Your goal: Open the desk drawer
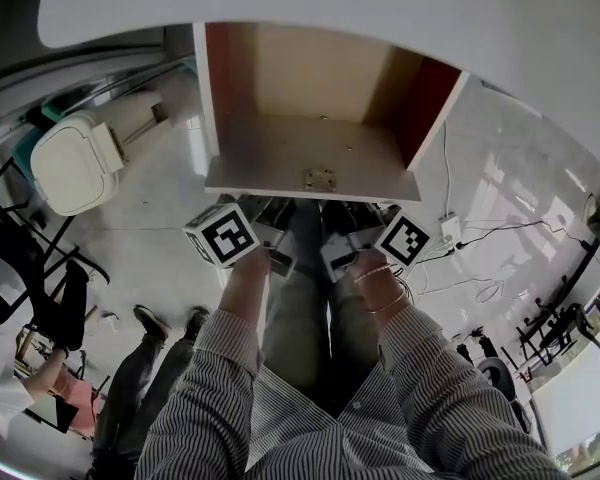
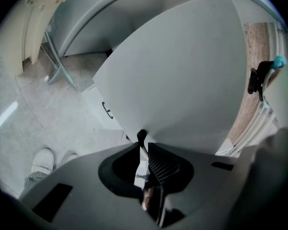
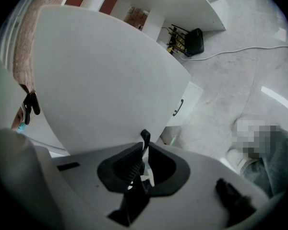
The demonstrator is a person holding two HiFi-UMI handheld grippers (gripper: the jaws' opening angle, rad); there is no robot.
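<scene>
Under the white desktop (image 1: 380, 8), the desk drawer (image 1: 310, 158) is standing pulled well out, showing its wooden bottom and red side walls. At its white front panel, the left gripper (image 2: 143, 145) and the right gripper (image 3: 145, 150) are sitting side by side, each with jaws drawn nearly together and pinching the thin black handle (image 2: 141, 136) at the panel's edge. Behind them, a person in striped sleeves (image 1: 280, 408) is holding both tools over the pale floor (image 1: 160, 198).
</scene>
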